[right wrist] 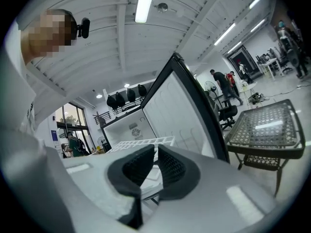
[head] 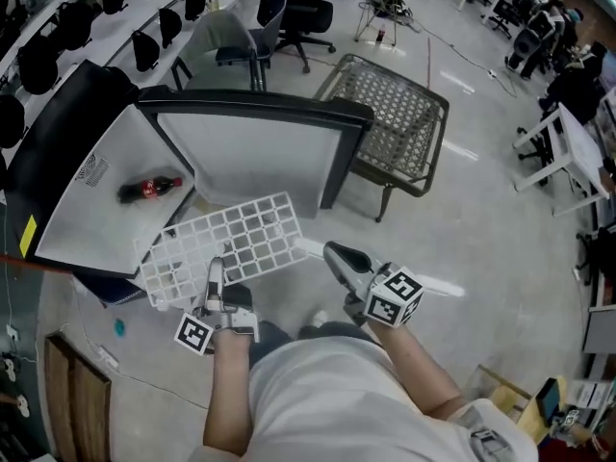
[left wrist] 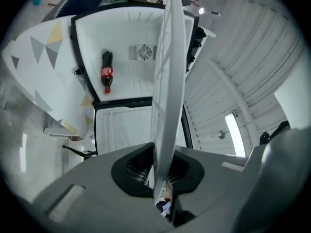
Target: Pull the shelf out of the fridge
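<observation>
The white wire shelf [head: 231, 243] is out in front of the open fridge [head: 96, 215], with its far edge still at the fridge's opening. My left gripper [head: 216, 275] is shut on the shelf's near edge. In the left gripper view the shelf [left wrist: 170, 72] runs edge-on between the pads [left wrist: 138, 171], up from my left gripper [left wrist: 160, 171]. A cola bottle [head: 149, 189] lies inside the fridge, and the left gripper view shows the bottle [left wrist: 106, 72] too. My right gripper [head: 337, 254] hangs just right of the shelf, shut and holding nothing. Beyond my right gripper [right wrist: 155, 161] lies the shelf [right wrist: 141, 142].
The fridge door [head: 260, 152] stands open beyond the shelf. A wicker table [head: 395, 114] is behind the door, at the right. Office chairs [head: 298, 17] stand farther back. A wooden board [head: 72, 393] lies on the floor at lower left. A white desk [head: 577, 152] is at far right.
</observation>
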